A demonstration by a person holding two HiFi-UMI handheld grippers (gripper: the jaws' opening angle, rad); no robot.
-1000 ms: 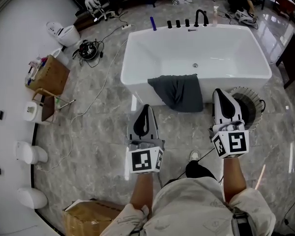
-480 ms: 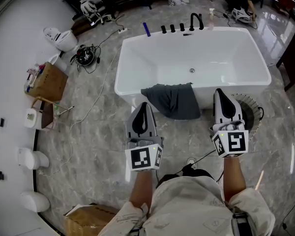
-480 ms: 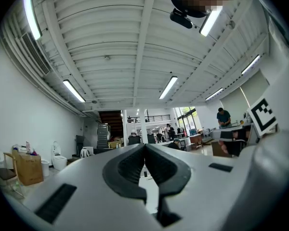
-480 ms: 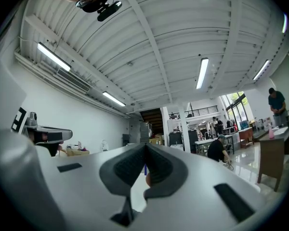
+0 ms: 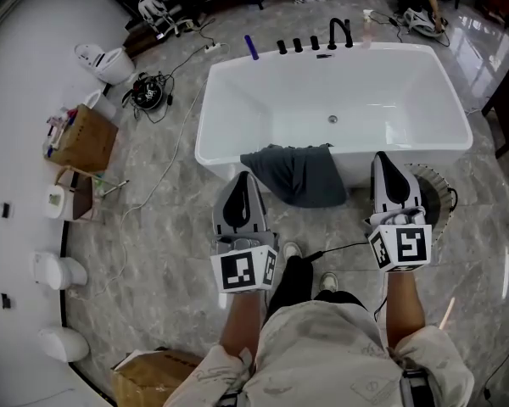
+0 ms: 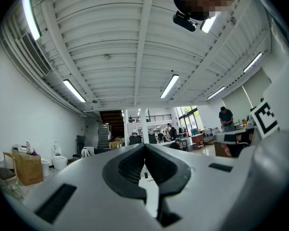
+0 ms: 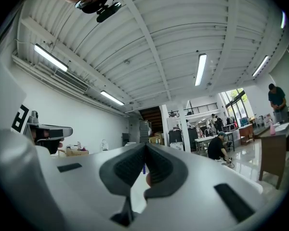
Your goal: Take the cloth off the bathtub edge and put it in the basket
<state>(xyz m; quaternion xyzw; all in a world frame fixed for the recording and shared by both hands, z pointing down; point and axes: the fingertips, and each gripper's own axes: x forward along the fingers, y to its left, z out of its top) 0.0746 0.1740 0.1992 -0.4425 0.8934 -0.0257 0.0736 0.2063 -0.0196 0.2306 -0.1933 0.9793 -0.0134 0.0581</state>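
Observation:
A dark grey cloth [image 5: 295,174] hangs over the near edge of the white bathtub [image 5: 237,91], its lower part draped down the tub's outer wall. The round wire basket [image 5: 436,187] stands on the floor at the tub's near right corner, partly behind my right gripper. My left gripper [image 5: 241,179] is held level just left of the cloth, jaws together and empty. My right gripper [image 5: 383,161] is to the cloth's right, over the basket's left side, also shut on nothing. Both gripper views look out across the hall, and their jaws meet at the tips [image 6: 144,145] [image 7: 145,146].
Black taps [image 5: 346,30] and a purple bottle [image 5: 252,48] sit on the tub's far rim. A cardboard box [image 5: 81,137], a small stand [image 5: 78,192], a white toilet [image 5: 104,60] and loose cables [image 5: 175,139] lie on the marble floor to the left. My feet [image 5: 310,268] stand before the tub.
The view has drawn closer to the tub. The left gripper has slid slightly left. A leg and foot now show between the grippers. Both grippers stay shut.

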